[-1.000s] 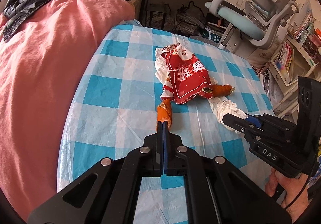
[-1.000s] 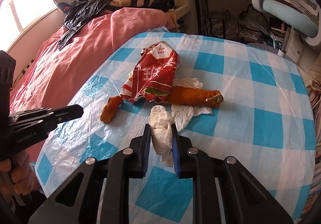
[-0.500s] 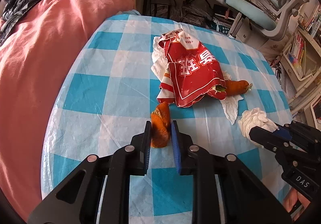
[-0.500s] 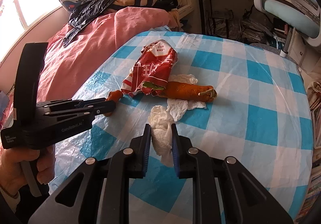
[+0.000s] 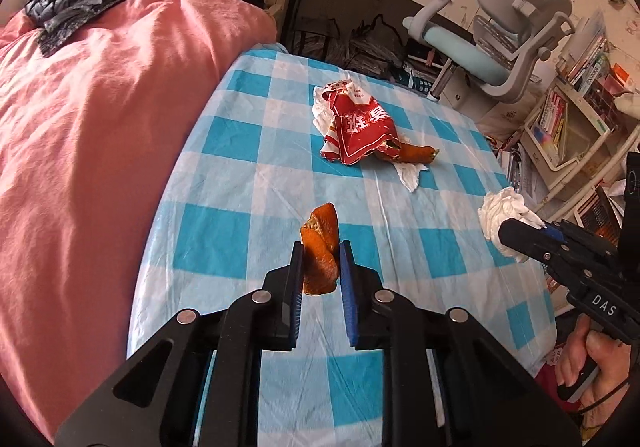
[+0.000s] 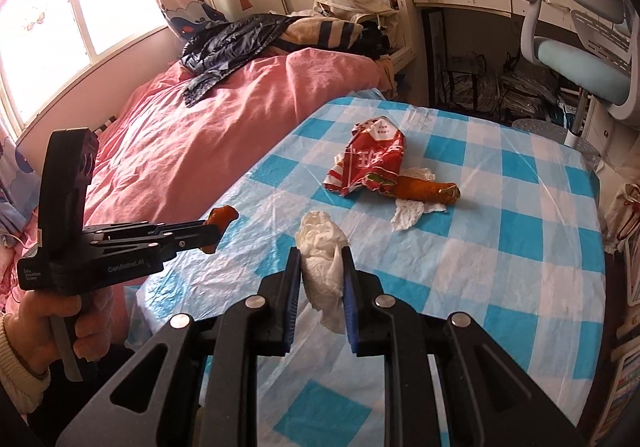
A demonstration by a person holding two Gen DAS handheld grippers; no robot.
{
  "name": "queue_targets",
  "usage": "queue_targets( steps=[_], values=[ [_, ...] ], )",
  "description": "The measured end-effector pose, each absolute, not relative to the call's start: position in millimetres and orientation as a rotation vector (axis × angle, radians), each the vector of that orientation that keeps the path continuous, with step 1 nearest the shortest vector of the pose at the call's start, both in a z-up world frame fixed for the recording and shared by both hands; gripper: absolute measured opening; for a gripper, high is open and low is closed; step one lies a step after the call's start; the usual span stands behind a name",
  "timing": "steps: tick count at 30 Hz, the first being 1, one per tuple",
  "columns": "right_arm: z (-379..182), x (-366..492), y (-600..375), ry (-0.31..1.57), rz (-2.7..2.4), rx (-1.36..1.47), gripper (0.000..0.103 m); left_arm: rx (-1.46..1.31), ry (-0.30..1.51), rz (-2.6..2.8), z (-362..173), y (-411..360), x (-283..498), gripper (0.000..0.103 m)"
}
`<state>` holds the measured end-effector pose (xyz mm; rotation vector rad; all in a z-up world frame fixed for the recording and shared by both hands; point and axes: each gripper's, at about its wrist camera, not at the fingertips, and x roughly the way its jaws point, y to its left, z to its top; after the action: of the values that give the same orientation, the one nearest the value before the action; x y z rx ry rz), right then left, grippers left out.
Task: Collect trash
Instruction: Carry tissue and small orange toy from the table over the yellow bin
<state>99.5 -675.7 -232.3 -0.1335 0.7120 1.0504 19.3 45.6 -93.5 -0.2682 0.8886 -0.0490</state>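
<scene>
**Two scraps lifted, three still on the cloth**

Left wrist view: my left gripper (image 5: 320, 267) is clamped on an orange peel piece (image 5: 320, 247), held clear above the blue-checked tablecloth (image 5: 248, 175). At the far right my right gripper (image 5: 520, 239) pinches a white tissue wad (image 5: 502, 213) off the table's edge. The red snack wrapper (image 5: 360, 127), a second orange scrap (image 5: 416, 153) and a flat tissue (image 5: 410, 173) lie together mid-table.

Right wrist view: the fingers grip the tissue wad (image 6: 322, 259) on both sides; at left the other tool (image 6: 208, 233) carries the peel (image 6: 222, 219) beside the pink bed (image 6: 192, 151). Wrapper (image 6: 372, 163), orange scrap (image 6: 424, 189) and flat tissue (image 6: 410, 213) remain. I see no bin in either view, so I judge the job under half done: nothing dropped yet.
</scene>
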Motion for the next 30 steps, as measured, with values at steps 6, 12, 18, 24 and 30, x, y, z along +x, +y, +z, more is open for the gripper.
queue_targets(
  steps=[6,12,18,24,30],
  values=[
    [-230,35,-690,0.647,1.127,-0.177,0.021,-0.247,0.847,0.000,-83,52,-48,0.017],
    [-243,1,-698,0.662,1.171,-0.204,0.022,-0.273,0.800,0.044,-78,59,-94,0.017],
    [-251,-26,-704,0.665,1.152,-0.213,0.023,-0.247,0.757,0.046,-74,54,-114,0.017],
    [-258,-40,-705,0.672,1.132,-0.227,0.023,-0.257,0.775,0.035,-79,54,-129,0.017],
    [-262,-50,-712,0.677,1.124,-0.203,0.023,-0.239,0.788,0.020,-84,47,-142,0.017]
  ],
)
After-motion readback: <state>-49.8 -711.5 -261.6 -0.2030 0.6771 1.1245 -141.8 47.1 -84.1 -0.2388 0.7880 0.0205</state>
